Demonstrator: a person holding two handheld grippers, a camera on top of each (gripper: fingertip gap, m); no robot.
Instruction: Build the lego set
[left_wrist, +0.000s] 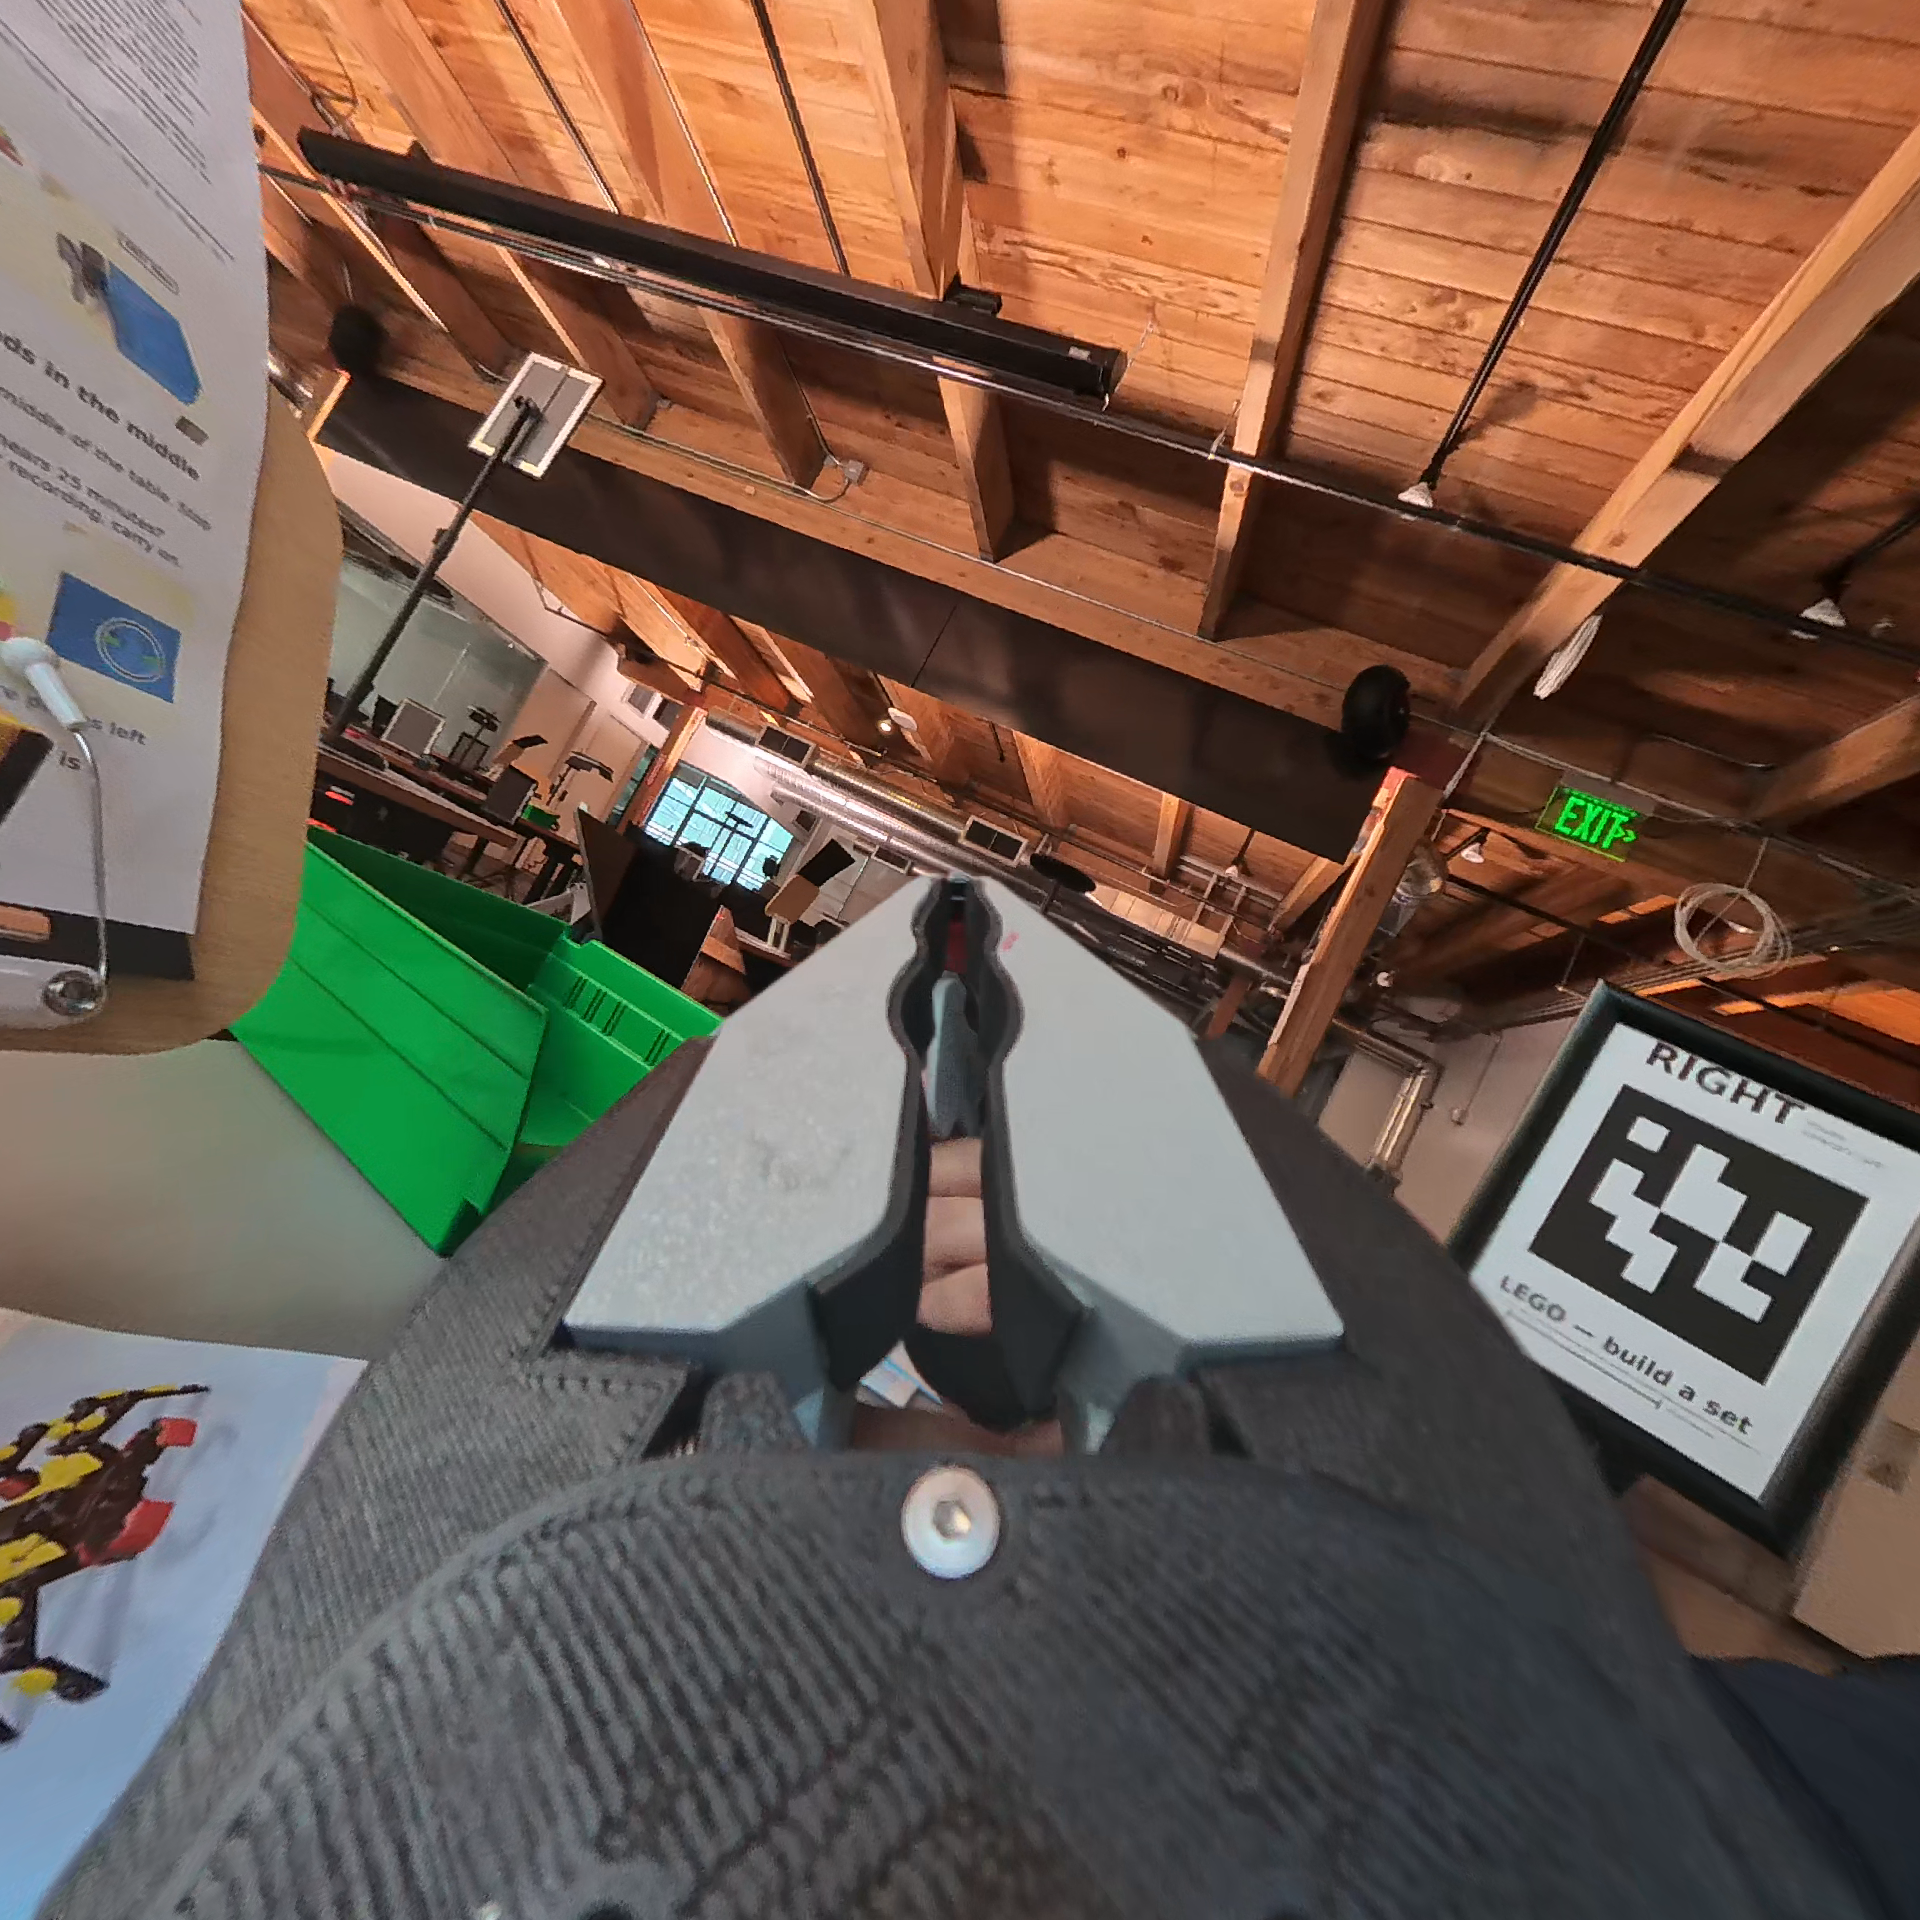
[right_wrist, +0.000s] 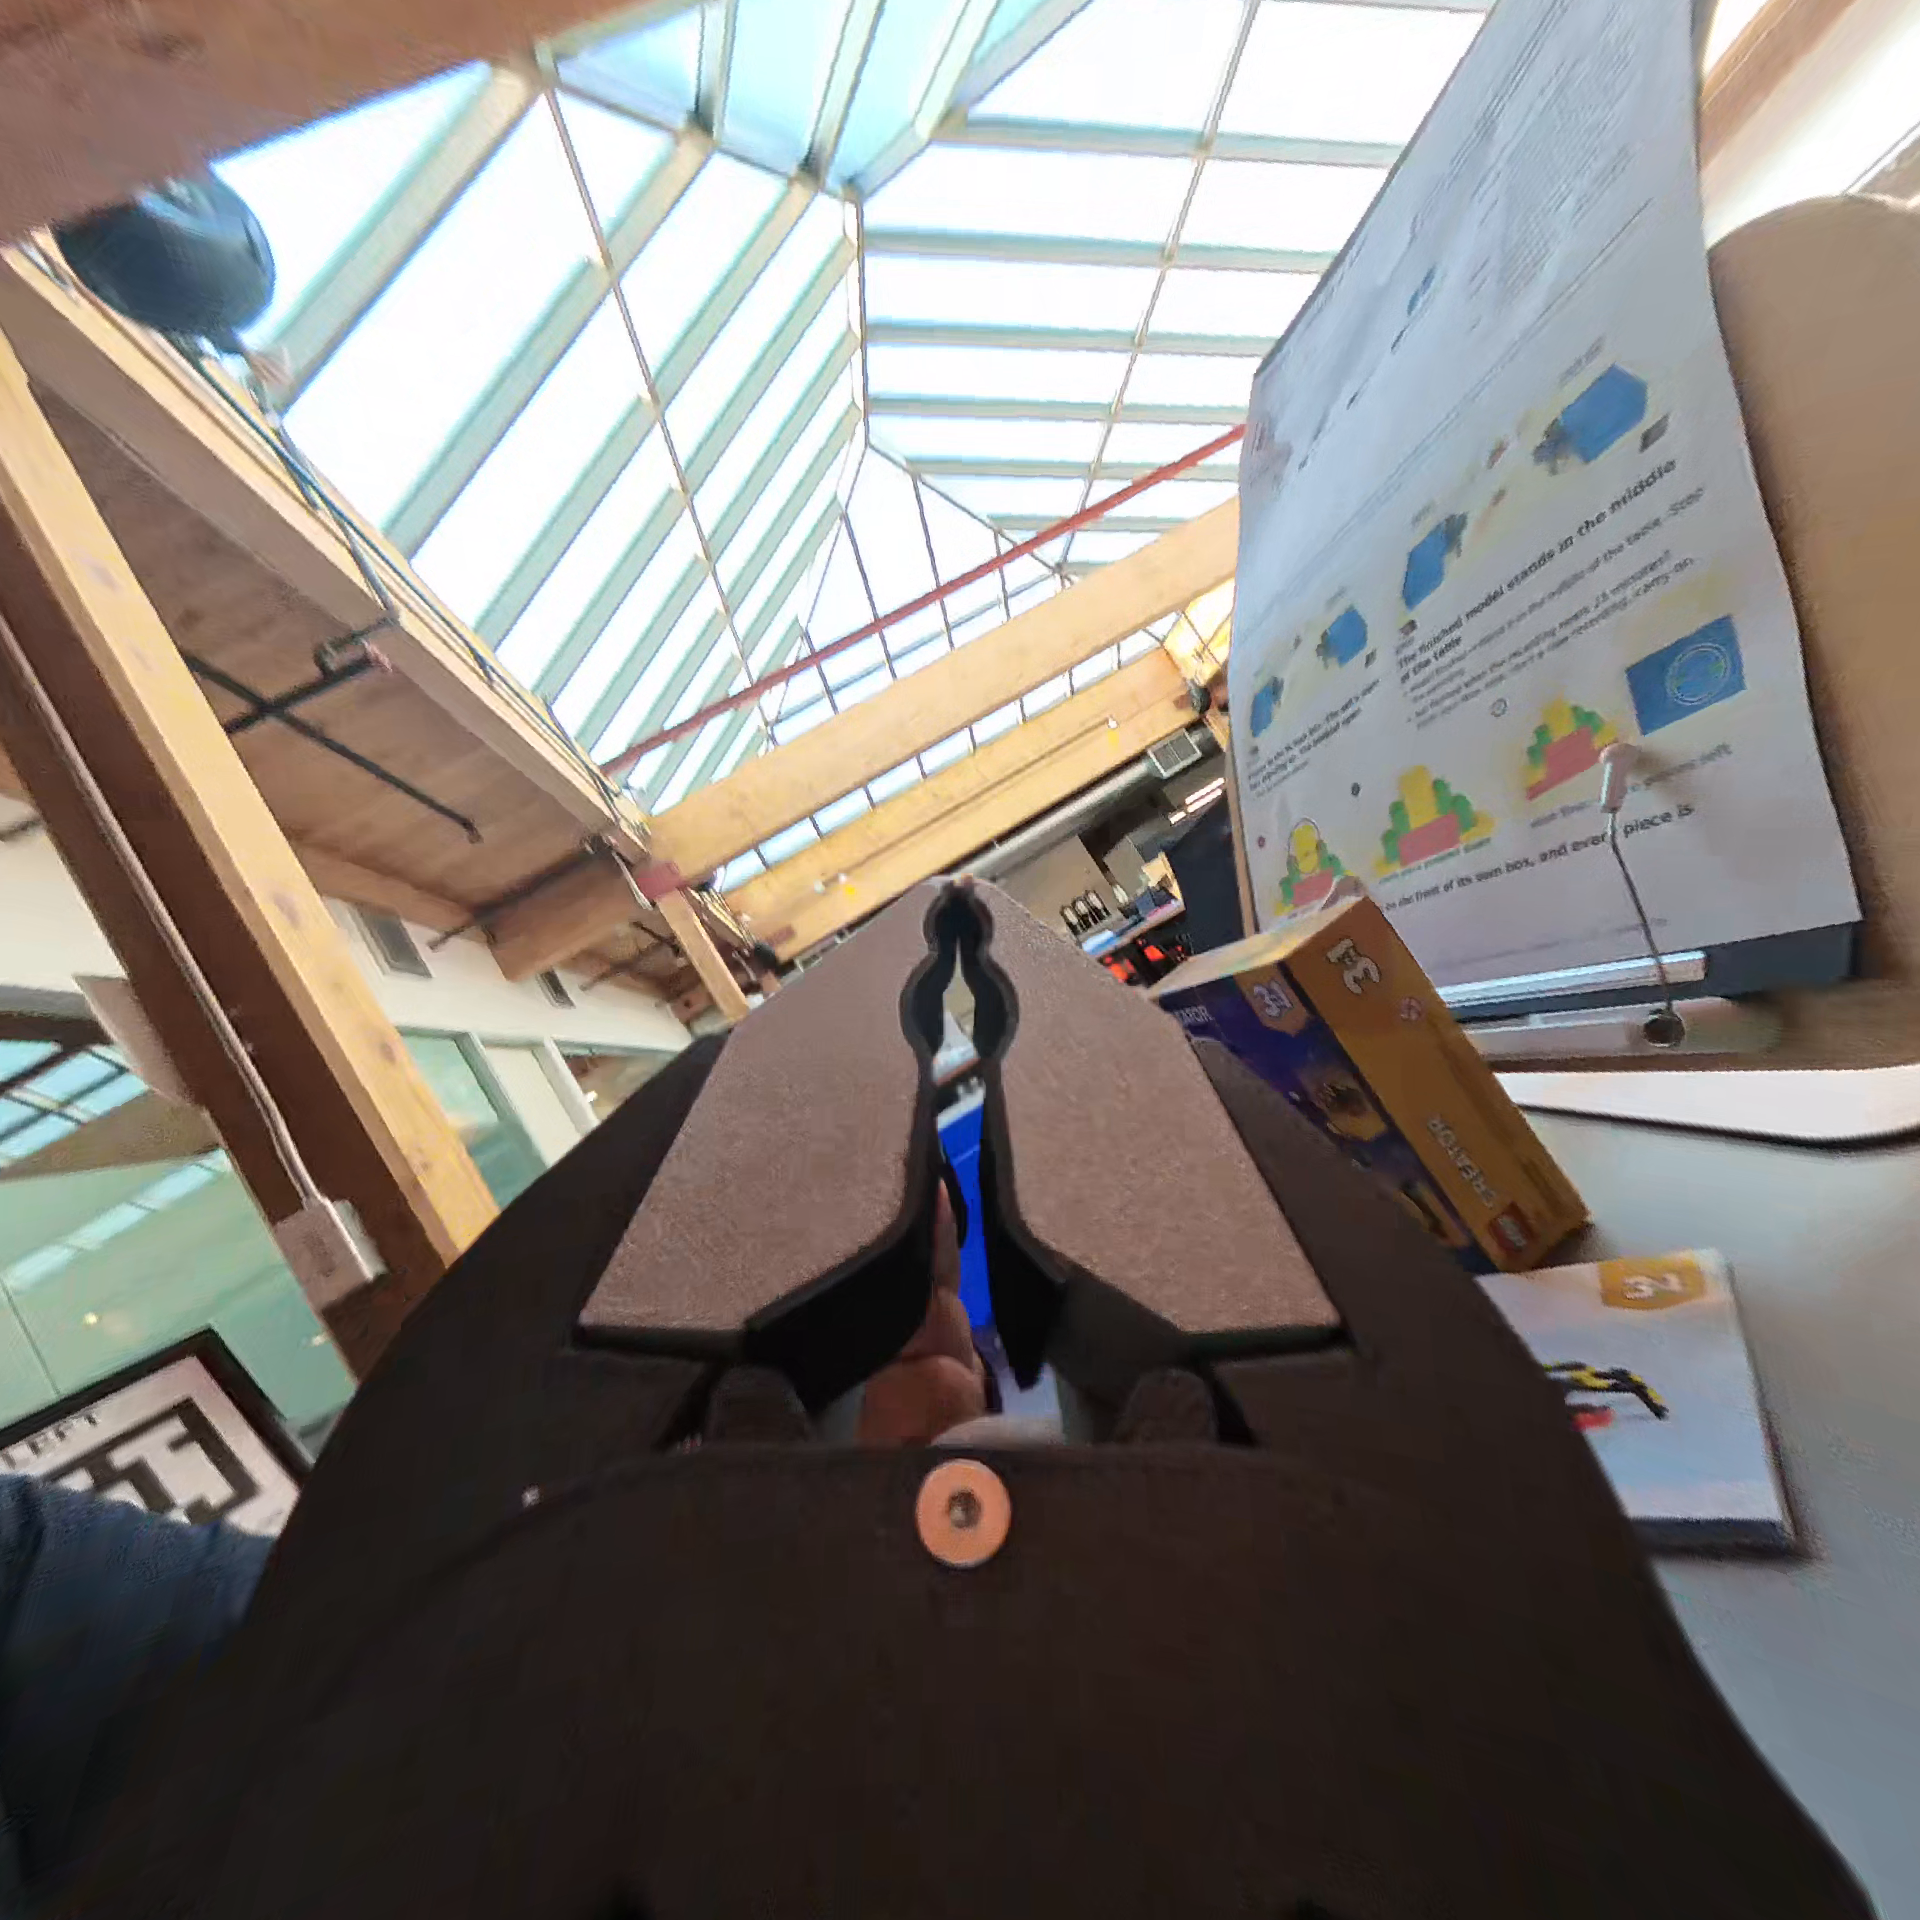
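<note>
My left gripper (left_wrist: 956, 885) points up toward the wooden ceiling, and its grey fingers (left_wrist: 790, 1122) are closed tip to tip. A thin red and dark sliver (left_wrist: 954, 925) shows in the slit just behind the tips; I cannot tell what it is. My right gripper (right_wrist: 961, 885) also points up, toward a skylight. Its brown fingers (right_wrist: 800, 1132) meet at the tips, with nothing visible between them. A person's hand shows through the gap behind each pair of fingers. Nearest the right gripper is a yellow and blue toy brick box (right_wrist: 1392, 1081), standing to its right.
Green plastic bins (left_wrist: 416, 1039) stand to the left. A printed instruction sheet on a clipboard stand (left_wrist: 114, 468) (right_wrist: 1538, 582) is nearby. A building booklet (left_wrist: 114, 1507) (right_wrist: 1642, 1403) lies on the pale table (right_wrist: 1818, 1195). Framed black-and-white marker signs (left_wrist: 1704, 1236) (right_wrist: 156, 1455) stand at the sides. Left tips to right tips: about 9 cm.
</note>
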